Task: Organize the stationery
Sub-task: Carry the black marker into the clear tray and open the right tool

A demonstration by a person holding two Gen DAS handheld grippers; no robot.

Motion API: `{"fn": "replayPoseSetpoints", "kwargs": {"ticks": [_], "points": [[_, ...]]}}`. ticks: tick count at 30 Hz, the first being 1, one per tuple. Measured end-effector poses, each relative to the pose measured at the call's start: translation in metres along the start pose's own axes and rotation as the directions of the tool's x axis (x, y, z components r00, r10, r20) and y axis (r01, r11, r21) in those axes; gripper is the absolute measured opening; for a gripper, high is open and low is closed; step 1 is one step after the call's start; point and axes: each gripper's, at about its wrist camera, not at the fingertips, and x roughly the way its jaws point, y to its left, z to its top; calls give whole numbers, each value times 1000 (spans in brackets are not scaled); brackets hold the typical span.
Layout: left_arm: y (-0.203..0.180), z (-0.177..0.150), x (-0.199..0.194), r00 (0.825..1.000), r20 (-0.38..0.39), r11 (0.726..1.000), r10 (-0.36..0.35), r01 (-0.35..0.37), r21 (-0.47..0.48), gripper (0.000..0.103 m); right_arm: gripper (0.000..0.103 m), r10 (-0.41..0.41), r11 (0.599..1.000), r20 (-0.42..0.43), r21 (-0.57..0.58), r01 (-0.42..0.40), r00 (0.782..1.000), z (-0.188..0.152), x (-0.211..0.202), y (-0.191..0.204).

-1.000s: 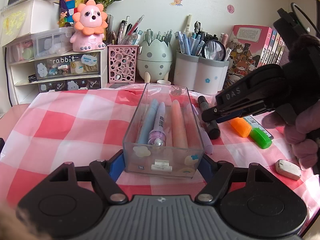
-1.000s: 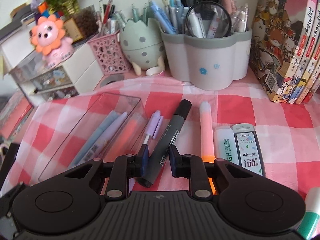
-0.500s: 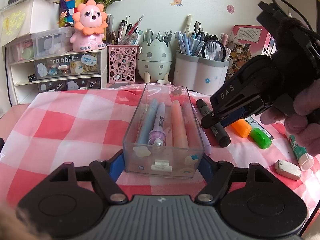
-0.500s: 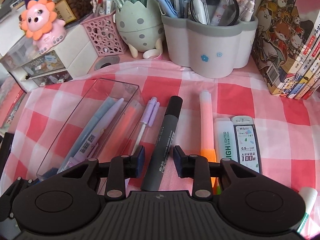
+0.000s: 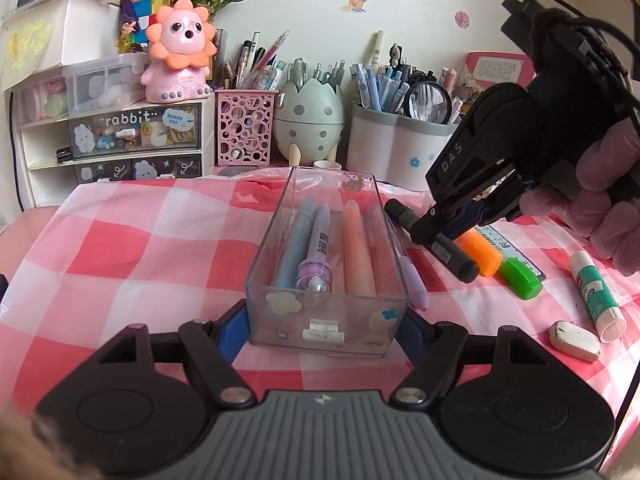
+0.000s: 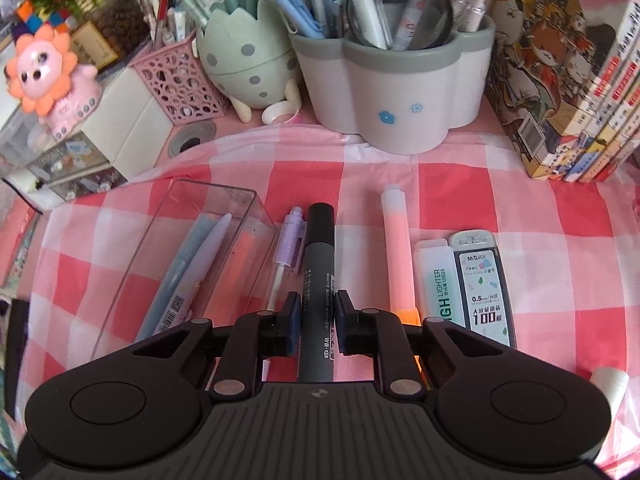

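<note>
A clear plastic box [image 5: 276,236] sits on the checked cloth with a blue pen, a purple pen and an orange highlighter inside. My left gripper [image 5: 322,320] is shut on its near end, one pad on each side wall. To the right, a black whiteboard marker [image 6: 318,248] lies on the cloth next to the box [image 6: 192,216]. My right gripper [image 6: 317,312] points steeply down over the marker's lower half; its jaws are closing, and the pads meet the barrel. From the left wrist view, the right gripper [image 5: 434,232] covers the marker [image 5: 454,256] at mid-length.
A purple pen [image 6: 290,236] lies between box and marker. Right of the marker lie an orange highlighter [image 6: 398,248], a green highlighter [image 6: 434,280] and a lead case [image 6: 480,280]. A glue stick [image 5: 594,290] and an eraser [image 5: 574,334] lie further right. Pen holders, drawers and books line the back.
The right gripper's jaws spread wider around the marker, then closed in on it. It also tilted and shifted, uncovering the glue stick. The left gripper and box stayed put.
</note>
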Motion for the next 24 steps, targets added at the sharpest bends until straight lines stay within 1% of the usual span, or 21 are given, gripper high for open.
{"fn": "replayPoseSetpoints", "kwargs": {"ticks": [3,7,14,19,24], "points": [[0,0,0,1000,0,1000,-2,2,-1,49,16,31,999,16,34,-31,999,0,-9,-3],[0,0,0,1000,1,1000,-3,3,-3,49,16,98,992,45,77,-102,994,-2,-21,-6],[1,0,0,1000,1,1000,-3,3,-2,49,16,156,978,84,126,-166,984,-5,-36,-2],[0,0,0,1000,1,1000,-3,3,-3,49,16,219,949,106,206,-237,970,-6,-44,-1],[1,0,0,1000,1,1000,-3,3,-3,49,16,245,926,119,267,-268,962,-7,-42,7]]}}
